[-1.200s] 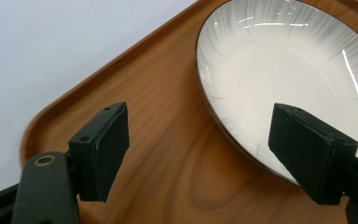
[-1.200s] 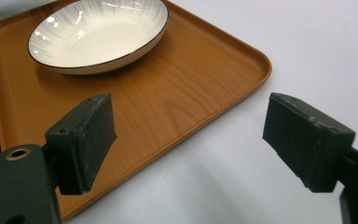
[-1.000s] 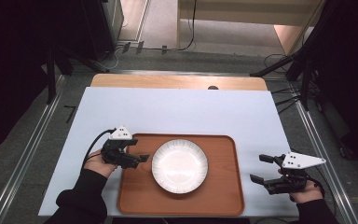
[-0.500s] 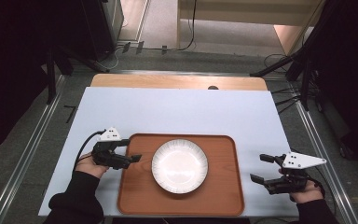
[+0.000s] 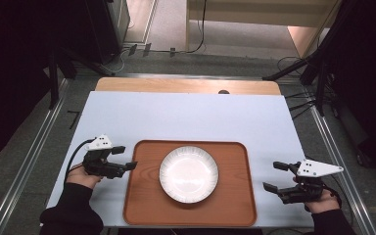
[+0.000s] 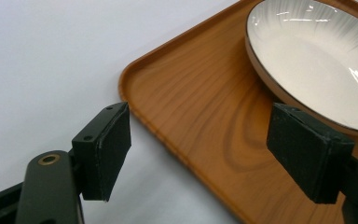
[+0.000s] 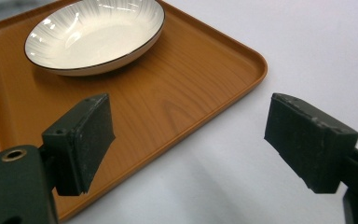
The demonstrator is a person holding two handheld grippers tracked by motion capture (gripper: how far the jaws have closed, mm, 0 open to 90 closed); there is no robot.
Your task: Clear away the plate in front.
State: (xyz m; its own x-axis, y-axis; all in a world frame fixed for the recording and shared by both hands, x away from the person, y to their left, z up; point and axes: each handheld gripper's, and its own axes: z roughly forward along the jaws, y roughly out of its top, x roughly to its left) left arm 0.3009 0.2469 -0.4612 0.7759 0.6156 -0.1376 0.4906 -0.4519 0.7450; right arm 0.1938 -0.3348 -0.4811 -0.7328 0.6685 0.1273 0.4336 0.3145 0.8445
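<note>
On the white table (image 5: 186, 115), a wooden tray (image 5: 142, 196) lies near the person's edge with a white ribbed plate (image 5: 188, 174) resting at its middle. Both grippers are wide open and empty: the left gripper (image 5: 127, 157) straddles the tray's left rim, one jaw over the wood and one over the table, while the right gripper (image 5: 273, 176) waits just beside the right rim. Stiff and probably light, the tray should lift best pinched at both raised side rims and kept level, since the smooth, breakable plate could slide.
</note>
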